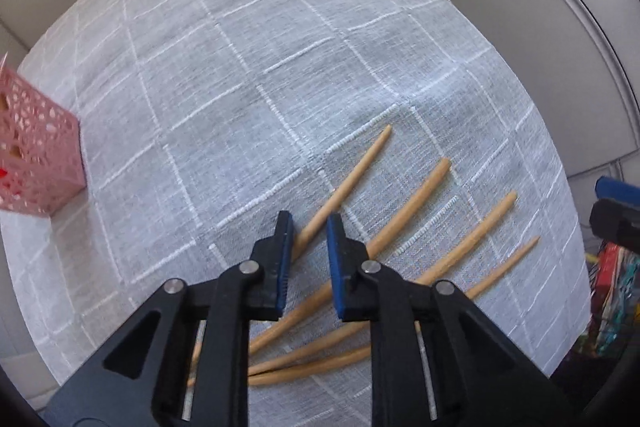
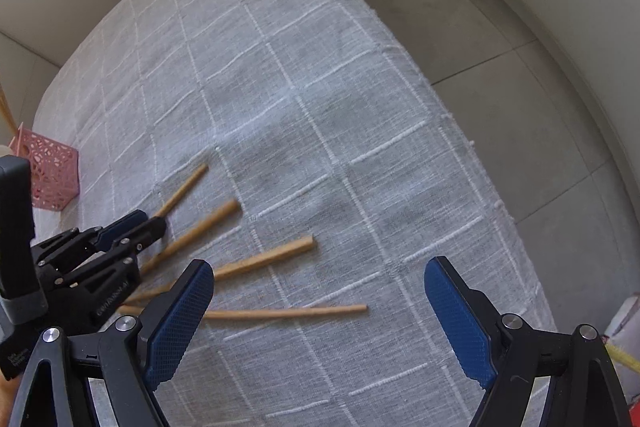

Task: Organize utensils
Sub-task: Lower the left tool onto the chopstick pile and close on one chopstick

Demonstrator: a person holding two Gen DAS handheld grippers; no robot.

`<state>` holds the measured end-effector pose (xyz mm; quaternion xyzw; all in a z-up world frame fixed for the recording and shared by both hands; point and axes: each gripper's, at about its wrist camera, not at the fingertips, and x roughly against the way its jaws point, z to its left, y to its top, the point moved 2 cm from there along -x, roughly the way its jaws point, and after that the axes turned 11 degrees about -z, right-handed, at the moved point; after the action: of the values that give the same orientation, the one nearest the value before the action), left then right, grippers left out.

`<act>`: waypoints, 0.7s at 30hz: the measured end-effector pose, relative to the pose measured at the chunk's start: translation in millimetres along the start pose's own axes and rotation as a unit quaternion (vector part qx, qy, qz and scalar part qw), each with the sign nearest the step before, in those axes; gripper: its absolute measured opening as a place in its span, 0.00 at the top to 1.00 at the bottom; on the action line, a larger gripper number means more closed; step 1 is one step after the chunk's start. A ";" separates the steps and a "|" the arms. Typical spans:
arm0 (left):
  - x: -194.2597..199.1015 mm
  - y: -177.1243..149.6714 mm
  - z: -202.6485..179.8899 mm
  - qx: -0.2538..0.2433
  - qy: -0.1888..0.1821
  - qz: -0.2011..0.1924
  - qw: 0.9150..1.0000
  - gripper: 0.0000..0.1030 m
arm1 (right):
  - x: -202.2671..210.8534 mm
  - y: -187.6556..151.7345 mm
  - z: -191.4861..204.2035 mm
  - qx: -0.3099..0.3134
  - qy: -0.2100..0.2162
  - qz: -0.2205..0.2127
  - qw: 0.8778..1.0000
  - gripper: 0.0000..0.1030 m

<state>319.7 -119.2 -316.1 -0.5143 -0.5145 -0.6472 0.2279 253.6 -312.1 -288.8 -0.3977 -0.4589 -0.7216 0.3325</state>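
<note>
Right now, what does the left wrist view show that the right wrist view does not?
Only the left wrist view shows the left gripper from behind, its jaws nearly together around one chopstick, and colourful clutter at the right edge. Only the right wrist view shows the right gripper, wide open and holding nothing, and the tiled floor. Both show the chopsticks fanned on the checked cloth and the pink basket.

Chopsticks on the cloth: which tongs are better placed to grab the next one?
Left. The left tongs are narrowed over the leftmost chopstick, with the pink holder on their side. The right tongs stand wide open above bare cloth.
</note>
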 end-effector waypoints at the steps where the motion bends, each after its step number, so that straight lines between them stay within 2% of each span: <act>1: 1.5 -2.5 4.9 0.021 -0.002 0.006 1.000 0.85 | -1.4 -0.8 -0.5 -0.001 0.003 0.003 1.000 0.13; 4: 5.8 -11.7 17.1 0.072 -0.011 0.036 0.997 0.88 | -5.4 -1.9 -4.0 -0.012 0.006 0.010 1.000 0.13; 6: 7.6 -15.0 16.6 0.070 -0.011 0.053 0.996 0.89 | -7.6 -2.0 -7.0 -0.022 0.009 0.013 1.000 0.13; 9: 10.3 -11.8 9.6 0.039 -0.010 0.033 0.999 0.89 | -11.8 -1.7 -8.9 -0.039 0.020 0.019 0.999 0.13; 12: 8.2 -2.4 2.1 0.037 -0.011 0.014 0.999 0.89 | -18.5 -2.4 -10.4 -0.056 0.035 0.032 0.997 0.13; 18: -9.9 21.4 -14.8 0.022 -0.003 0.001 1.000 0.87 | -30.7 -2.5 -12.8 -0.076 0.042 0.049 0.995 0.17; 21: -12.1 26.3 -18.1 0.024 0.011 -0.001 1.000 0.90 | -36.4 -3.1 -15.6 -0.088 0.042 0.053 0.994 0.20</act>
<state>338.0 -148.0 -314.5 -0.5010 -0.5285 -0.6400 0.2450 263.7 -321.2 -326.1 -0.4181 -0.3577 -0.7565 0.3534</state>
